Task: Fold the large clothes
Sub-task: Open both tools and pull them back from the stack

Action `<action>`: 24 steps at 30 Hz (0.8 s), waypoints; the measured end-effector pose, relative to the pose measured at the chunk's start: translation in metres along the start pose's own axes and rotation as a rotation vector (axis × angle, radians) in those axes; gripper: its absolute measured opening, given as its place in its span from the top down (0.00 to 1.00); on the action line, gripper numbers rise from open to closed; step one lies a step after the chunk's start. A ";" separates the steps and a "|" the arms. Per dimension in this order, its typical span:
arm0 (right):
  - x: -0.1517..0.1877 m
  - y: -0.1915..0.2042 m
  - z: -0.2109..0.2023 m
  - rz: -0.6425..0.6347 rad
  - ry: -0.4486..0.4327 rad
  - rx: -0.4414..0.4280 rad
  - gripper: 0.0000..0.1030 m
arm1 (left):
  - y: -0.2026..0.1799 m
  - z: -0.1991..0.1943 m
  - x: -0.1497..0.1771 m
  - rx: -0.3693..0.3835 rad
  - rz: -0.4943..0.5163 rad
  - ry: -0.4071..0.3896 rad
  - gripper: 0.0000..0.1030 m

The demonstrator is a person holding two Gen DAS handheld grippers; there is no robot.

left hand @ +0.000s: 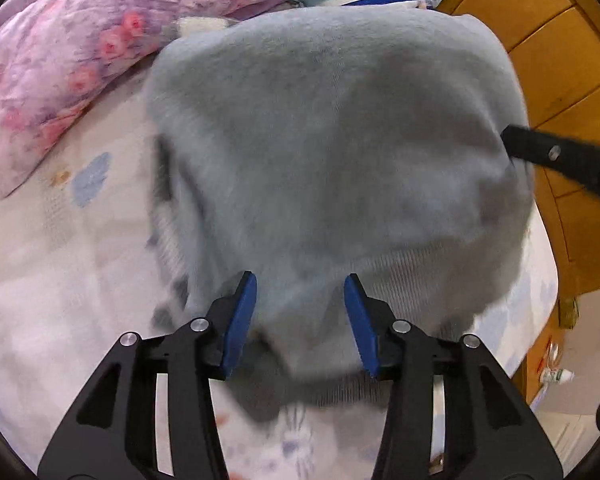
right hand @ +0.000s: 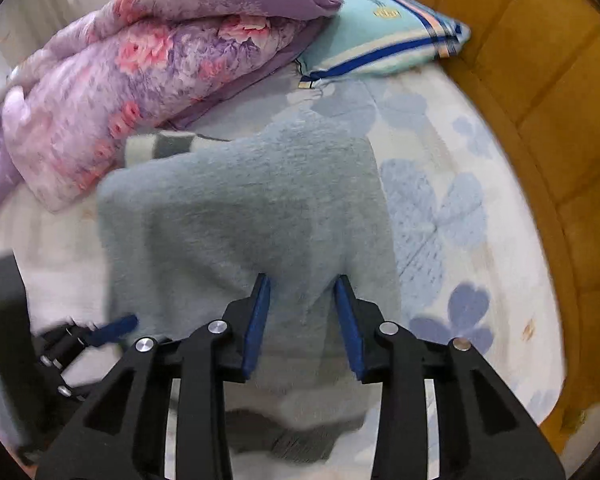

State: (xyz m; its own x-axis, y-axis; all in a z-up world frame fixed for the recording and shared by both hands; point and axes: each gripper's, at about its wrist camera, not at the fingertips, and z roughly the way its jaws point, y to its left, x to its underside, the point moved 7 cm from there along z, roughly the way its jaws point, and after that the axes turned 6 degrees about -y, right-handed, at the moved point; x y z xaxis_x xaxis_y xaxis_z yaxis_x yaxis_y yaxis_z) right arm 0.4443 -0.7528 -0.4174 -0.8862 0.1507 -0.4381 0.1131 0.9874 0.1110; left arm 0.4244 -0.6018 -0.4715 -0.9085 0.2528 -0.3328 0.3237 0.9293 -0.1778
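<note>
Both tools stand wide with nothing pinched: left tool (left hand: 300, 320) and right tool (right hand: 302, 322) each straddle the near hem of the grey sweater (left hand: 332, 152), cloth between the blue pads but untouched as far as I can tell. It lies on the bed (right hand: 440, 208), long axis running from 6 toward 12 o'clock, hem nearest me. I judge the next fold wants both tools closing on the hem together, level, then carrying it evenly toward 12. At 10 o'clock sits the floral quilt (right hand: 148, 80), at 12 the pillow (right hand: 380, 40), at 3 the wooden bedframe (right hand: 540, 120).
</note>
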 end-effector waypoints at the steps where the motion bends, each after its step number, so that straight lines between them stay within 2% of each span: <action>1: 0.001 0.004 -0.021 0.058 -0.026 -0.063 0.67 | 0.001 -0.021 0.002 0.008 -0.011 -0.022 0.54; 3: 0.006 0.012 -0.055 0.093 -0.073 -0.095 0.54 | 0.001 -0.068 0.004 0.026 -0.019 -0.070 0.36; 4: 0.011 0.017 -0.072 0.095 -0.089 -0.084 0.46 | 0.001 -0.086 0.006 0.032 -0.014 -0.092 0.36; 5: 0.017 0.025 -0.093 0.091 -0.109 -0.075 0.43 | 0.000 -0.113 0.007 0.040 0.001 -0.131 0.35; 6: 0.024 0.034 -0.115 0.085 -0.133 -0.083 0.40 | -0.001 -0.141 0.010 0.038 0.018 -0.175 0.28; 8: 0.040 0.053 -0.161 0.079 -0.188 -0.074 0.24 | -0.004 -0.189 0.014 0.050 0.038 -0.251 0.13; 10: 0.059 0.072 -0.207 0.101 -0.248 -0.035 0.17 | -0.009 -0.243 0.023 0.058 0.077 -0.354 0.12; 13: 0.081 0.089 -0.261 0.153 -0.318 0.004 0.13 | -0.003 -0.312 0.040 -0.118 0.156 -0.474 0.05; 15: 0.099 0.104 -0.299 0.169 -0.363 0.034 0.11 | -0.001 -0.357 0.061 -0.194 0.198 -0.554 0.05; 21: 0.148 0.148 -0.381 0.120 -0.479 0.109 0.09 | 0.010 -0.434 0.125 -0.222 0.220 -0.623 0.05; 24: 0.165 0.163 -0.398 0.096 -0.508 0.151 0.08 | 0.020 -0.452 0.158 -0.249 0.224 -0.595 0.05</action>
State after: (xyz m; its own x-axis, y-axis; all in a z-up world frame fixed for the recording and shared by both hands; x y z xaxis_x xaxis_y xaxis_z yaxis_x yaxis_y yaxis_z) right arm 0.1381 -0.5862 -0.1165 -0.5437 0.2081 -0.8131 0.2795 0.9584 0.0585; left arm 0.1680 -0.4215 -0.1092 -0.5040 0.3210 -0.8018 0.3518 0.9242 0.1488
